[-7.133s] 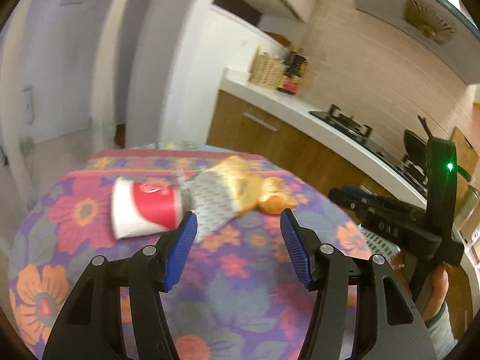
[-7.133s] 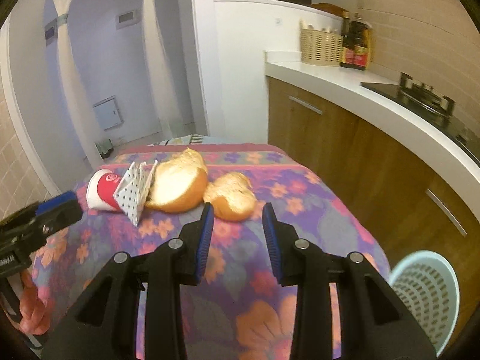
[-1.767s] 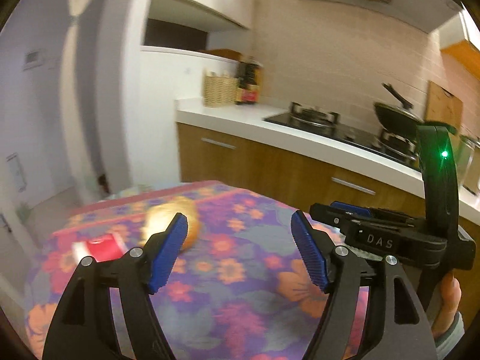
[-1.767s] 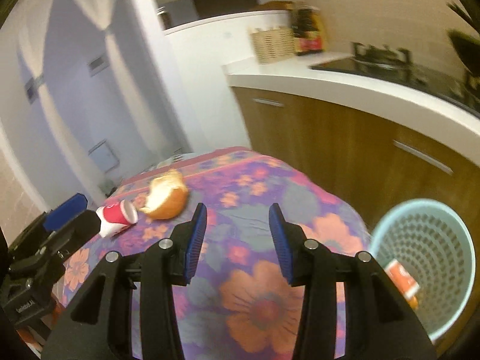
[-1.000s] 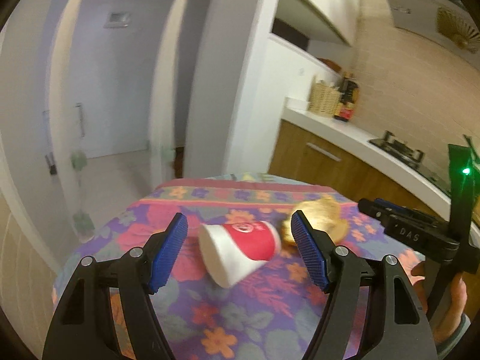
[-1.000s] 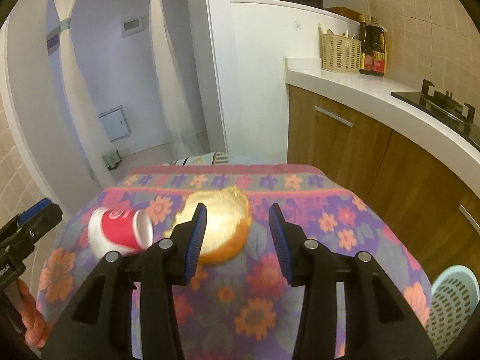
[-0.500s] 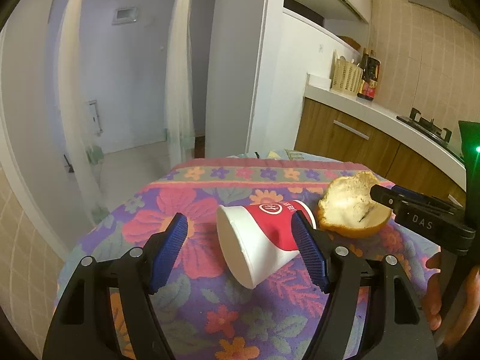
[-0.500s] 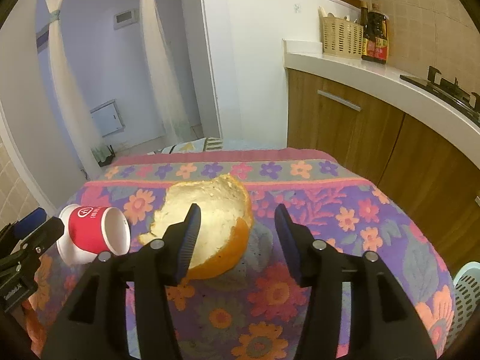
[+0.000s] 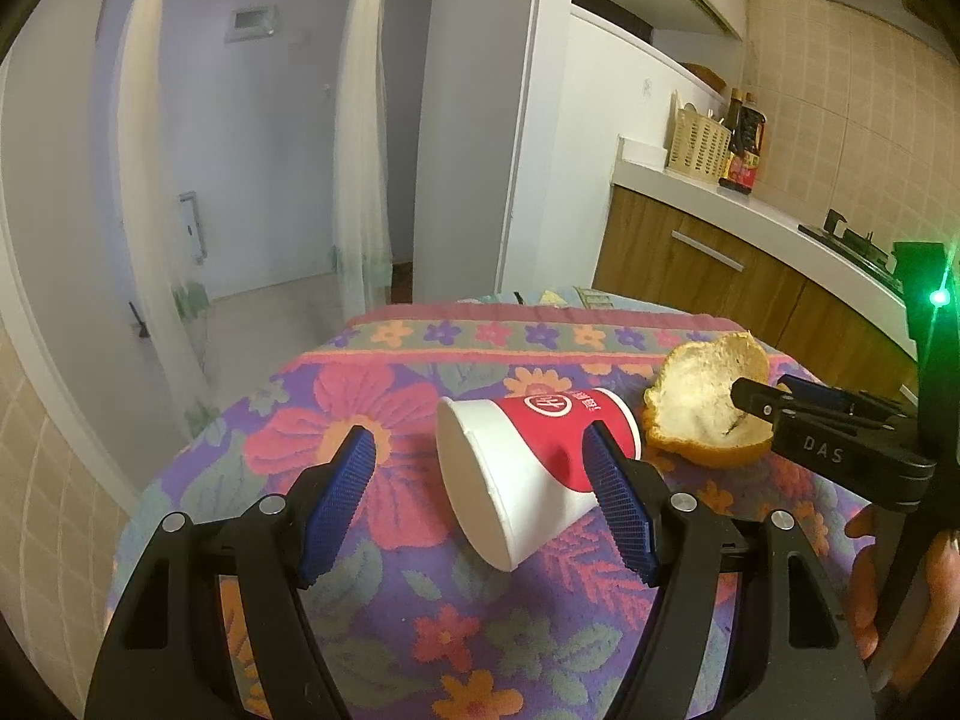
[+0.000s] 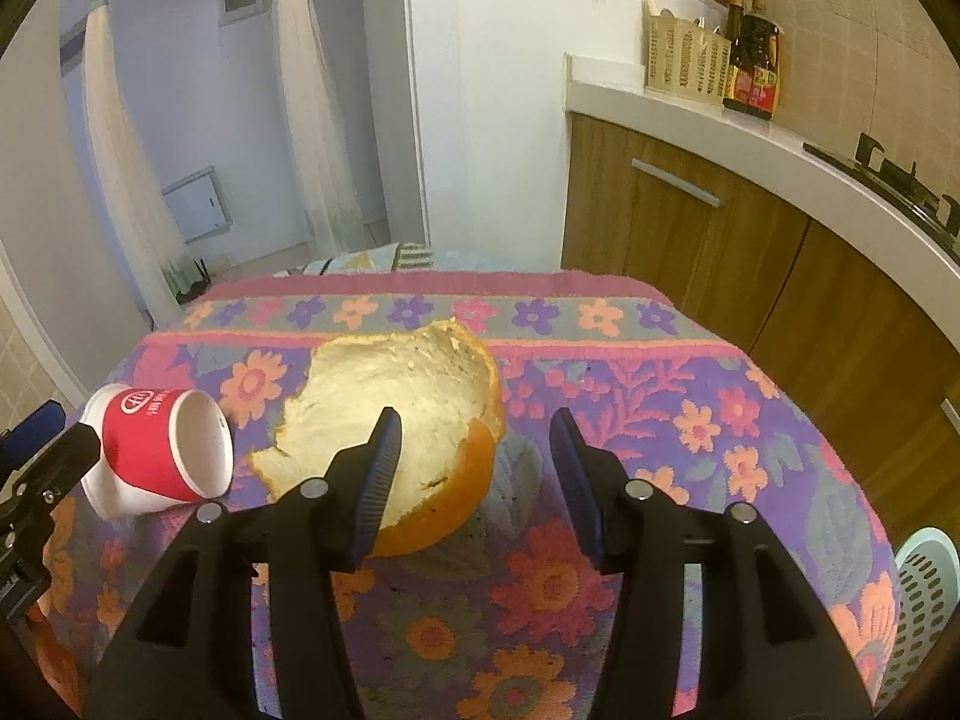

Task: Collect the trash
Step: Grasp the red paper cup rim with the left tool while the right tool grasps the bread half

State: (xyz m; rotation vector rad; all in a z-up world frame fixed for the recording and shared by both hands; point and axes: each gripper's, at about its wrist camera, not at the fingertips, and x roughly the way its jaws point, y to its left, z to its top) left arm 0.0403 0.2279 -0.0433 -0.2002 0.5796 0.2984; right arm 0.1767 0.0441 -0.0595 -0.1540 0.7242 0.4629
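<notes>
The step in hand appears to be the approach and pre-grasp on two remaining pieces of trash. The left gripper (image 9: 480,495) is spread wide with nothing clamped; the paper cup (image 9: 534,468) lies on its side between the two blue pads, mouth turned toward the right gripper, base toward the left wrist camera. The cup sits near the left edge of the tabletop (image 10: 690,420). The right gripper (image 10: 474,468) is likewise parted and empty; its left pad stands over the bowl-shaped orange peel (image 10: 396,414), which rests just beside the cup, toward the middle of the tabletop. The perforated waste basket (image 10: 927,594) stands on the floor off the right edge. The next move likely calls for closing the left pads across the cup wall with light force, since thin paper should crush easily, and closing the right pads over the peel rim, then carrying both to the basket.
</notes>
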